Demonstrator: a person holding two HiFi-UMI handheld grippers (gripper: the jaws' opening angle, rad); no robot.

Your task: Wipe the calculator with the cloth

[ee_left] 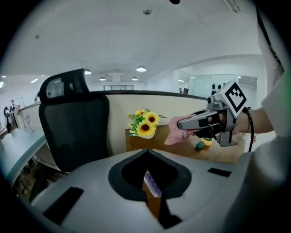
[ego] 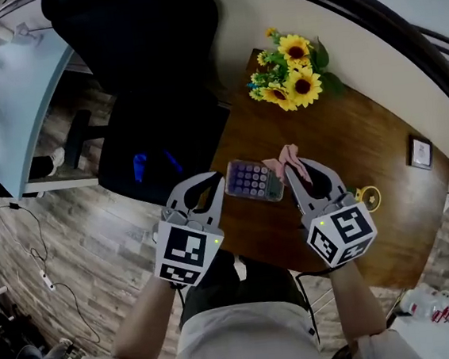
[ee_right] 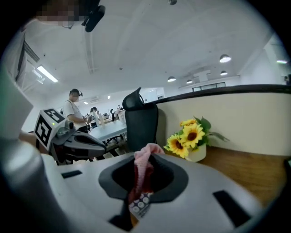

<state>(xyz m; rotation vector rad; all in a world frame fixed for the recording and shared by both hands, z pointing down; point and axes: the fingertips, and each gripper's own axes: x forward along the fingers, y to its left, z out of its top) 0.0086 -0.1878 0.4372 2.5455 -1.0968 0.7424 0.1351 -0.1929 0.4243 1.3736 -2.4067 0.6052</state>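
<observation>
- The calculator (ego: 254,181) lies keys up near the table's (ego: 363,132) left edge, between your two grippers.
- Your left gripper (ego: 214,193) has its jaws drawn in on the calculator's left end and holds it there. Your right gripper (ego: 296,177) is clamped on the pink cloth (ego: 290,158), which hangs against the calculator's right end.
- The left gripper view shows the calculator only edge-on, as a thin pale strip in the gap between the jaws. The right gripper view shows its keys just under the pinched cloth.
- The head view alone shows a small picture frame (ego: 420,152) by the table's right edge. A little yellow object (ego: 367,197) sits just beside your right gripper.
- The table is dark wood. Sunflowers (ego: 293,72) stand at its far edge against a cream partition.
- A black chair (ego: 143,88) stands left of the table on a plank floor (ego: 64,247).
- The right gripper view shows people (ee_right: 72,107) at a long desk further back in the room.
</observation>
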